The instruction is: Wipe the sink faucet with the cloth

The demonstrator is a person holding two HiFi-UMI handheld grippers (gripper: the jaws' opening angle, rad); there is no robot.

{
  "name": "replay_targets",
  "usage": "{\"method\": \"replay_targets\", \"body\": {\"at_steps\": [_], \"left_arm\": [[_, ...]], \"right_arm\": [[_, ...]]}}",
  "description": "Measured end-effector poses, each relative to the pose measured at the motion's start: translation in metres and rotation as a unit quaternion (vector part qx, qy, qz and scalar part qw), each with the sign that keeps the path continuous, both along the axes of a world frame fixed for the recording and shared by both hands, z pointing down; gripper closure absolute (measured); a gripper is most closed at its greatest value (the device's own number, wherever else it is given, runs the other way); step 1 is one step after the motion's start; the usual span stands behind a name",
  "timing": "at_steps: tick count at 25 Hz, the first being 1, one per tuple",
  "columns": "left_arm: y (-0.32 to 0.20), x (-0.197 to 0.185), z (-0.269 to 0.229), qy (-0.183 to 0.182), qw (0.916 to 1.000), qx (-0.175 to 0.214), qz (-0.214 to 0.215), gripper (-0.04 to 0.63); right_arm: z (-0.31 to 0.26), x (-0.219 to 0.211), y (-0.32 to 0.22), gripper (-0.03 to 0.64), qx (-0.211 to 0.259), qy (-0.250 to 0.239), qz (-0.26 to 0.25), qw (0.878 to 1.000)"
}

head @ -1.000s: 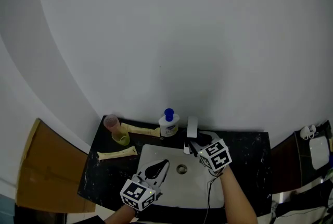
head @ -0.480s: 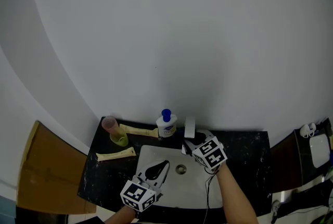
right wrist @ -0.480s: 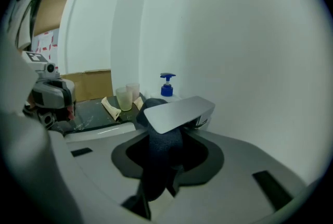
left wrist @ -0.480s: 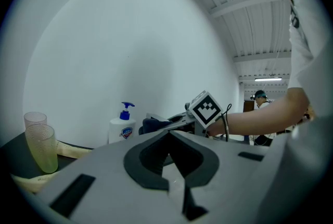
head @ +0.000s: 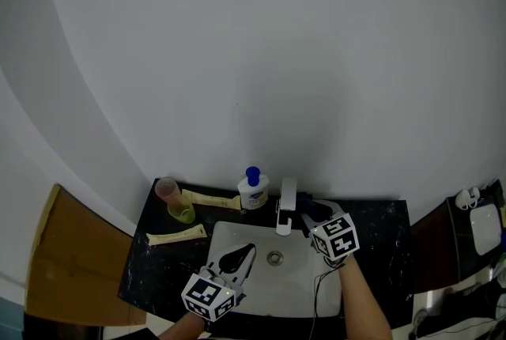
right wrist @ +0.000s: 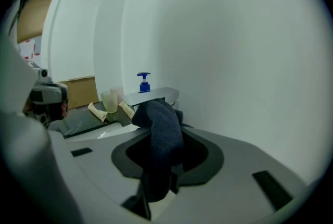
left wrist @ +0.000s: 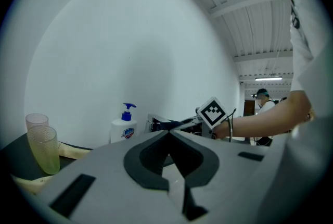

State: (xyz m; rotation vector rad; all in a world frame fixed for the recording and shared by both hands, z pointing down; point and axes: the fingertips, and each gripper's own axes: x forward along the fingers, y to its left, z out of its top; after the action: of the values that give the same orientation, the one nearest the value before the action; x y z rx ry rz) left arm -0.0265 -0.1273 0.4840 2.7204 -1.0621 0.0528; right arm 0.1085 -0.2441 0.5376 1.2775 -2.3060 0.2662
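**Cloth at the faucet, sink between the grippers**

White wall (head: 277,54) fills most of the head view, and it is met low down by a black countertop (head: 379,239) with a white sink basin (head: 296,287) set into it. A brown board (head: 67,259) is seen past the counter's left edge. The whole layout is given only by this view.

The faucet (head: 286,204) is found at the basin's back rim, close under the wall. The right gripper (head: 307,212) is held just beside it, on its right. The left gripper (head: 243,253) is held low over the basin, well apart from the faucet, with open white basin between the two tools and a stretch of black counter beyond the right gripper.

What the head view cannot settle is settled by the gripper views. In the right gripper view the jaws are seen clamped on a dark blue cloth (right wrist: 160,139), which is bunched up above them, with the faucet's flat spout just behind it. In the left gripper view the jaws are seen drawn together with nothing between them, and a ribbed ceiling (left wrist: 255,25) is caught there alone.

A soap bottle (head: 253,188) is stood left of the faucet. Two cups (head: 175,200) are placed touching near the left rear corner, with two cream strips (head: 212,198) beside them.
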Motion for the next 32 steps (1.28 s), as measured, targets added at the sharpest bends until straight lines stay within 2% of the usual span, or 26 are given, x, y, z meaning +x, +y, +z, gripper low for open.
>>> {"method": "replay_targets", "body": {"at_steps": [3,8,16,20,23,27,32], "left_arm": [[0.001,-0.001,0.001,0.000,1.0000,0.000,-0.001,0.597],[0.000,-0.002,0.001,0.001,1.0000,-0.001,-0.002,0.597],[0.000,-0.008,0.004,-0.001,1.0000,-0.004,-0.006,0.597],[-0.001,-0.008,0.003,-0.002,1.0000,-0.003,-0.007,0.597],[-0.001,-0.008,0.002,-0.003,1.0000,-0.003,-0.008,0.597],[-0.001,-0.011,0.002,-0.003,0.9999,-0.002,-0.010,0.597],[0.001,-0.009,0.000,-0.002,1.0000,0.000,-0.007,0.597]], "right_arm": [[-0.008,-0.014,0.013,0.500,0.007,-0.005,-0.045,0.999],[-0.011,-0.047,0.026,0.500,0.013,0.026,-0.114,0.993],[-0.004,-0.072,0.022,0.500,0.002,0.051,-0.169,0.984],[-0.003,-0.071,0.012,0.500,-0.001,0.032,-0.154,0.987],[-0.003,-0.060,0.001,0.500,0.005,0.029,-0.116,0.993],[-0.003,-0.040,-0.008,0.500,0.003,0.000,-0.069,0.998],[0.000,-0.013,-0.008,0.500,0.009,0.003,-0.026,1.000]]}}
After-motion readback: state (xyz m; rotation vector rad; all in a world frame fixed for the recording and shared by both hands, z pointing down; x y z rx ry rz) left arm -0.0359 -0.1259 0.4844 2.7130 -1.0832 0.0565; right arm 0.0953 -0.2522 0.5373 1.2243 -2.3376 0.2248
